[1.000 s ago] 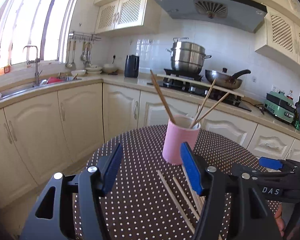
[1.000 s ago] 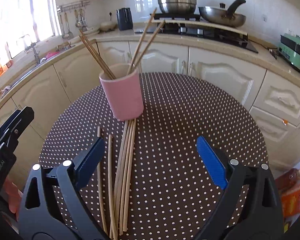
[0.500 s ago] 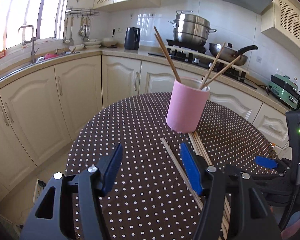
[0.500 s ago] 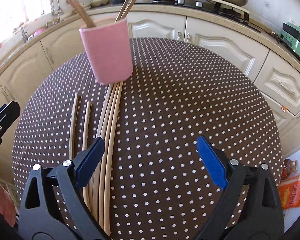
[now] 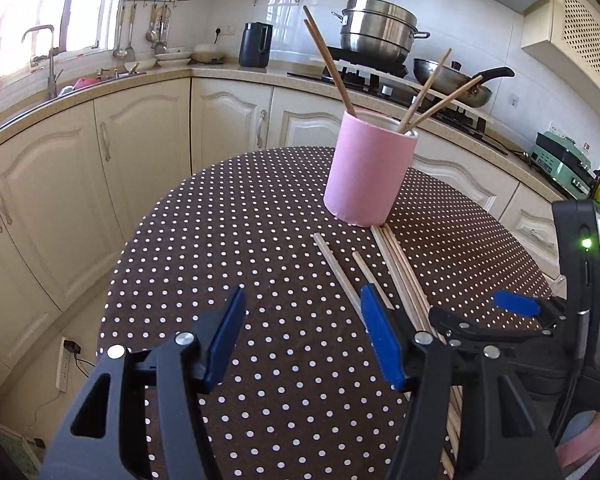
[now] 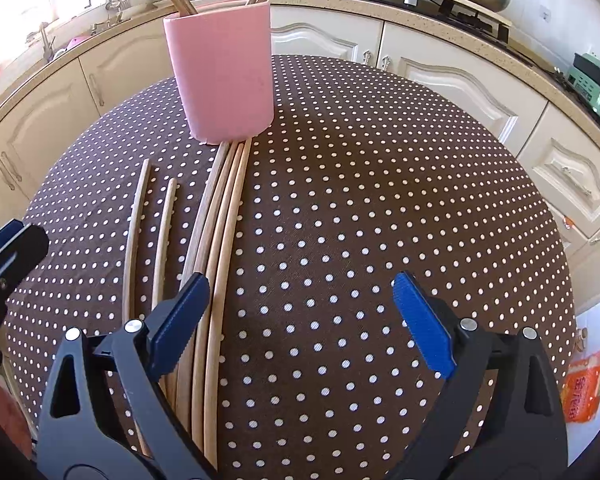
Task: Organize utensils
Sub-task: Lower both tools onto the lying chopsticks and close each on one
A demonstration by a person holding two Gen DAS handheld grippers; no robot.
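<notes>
pink holder [image 5: 367, 172] | brown white-dotted tablecloth [image 6: 360, 208] | tan chopsticks [image 6: 220, 240] | cream cabinets [image 5: 140, 140]

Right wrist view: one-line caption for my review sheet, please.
Open right tongs above loose chopsticks lying by a pink cup on the dotted table.

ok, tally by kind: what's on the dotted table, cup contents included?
Pink cup: 1
Chopsticks standing in the cup: 4
Chopsticks lying flat: 6
Total: 11
</notes>
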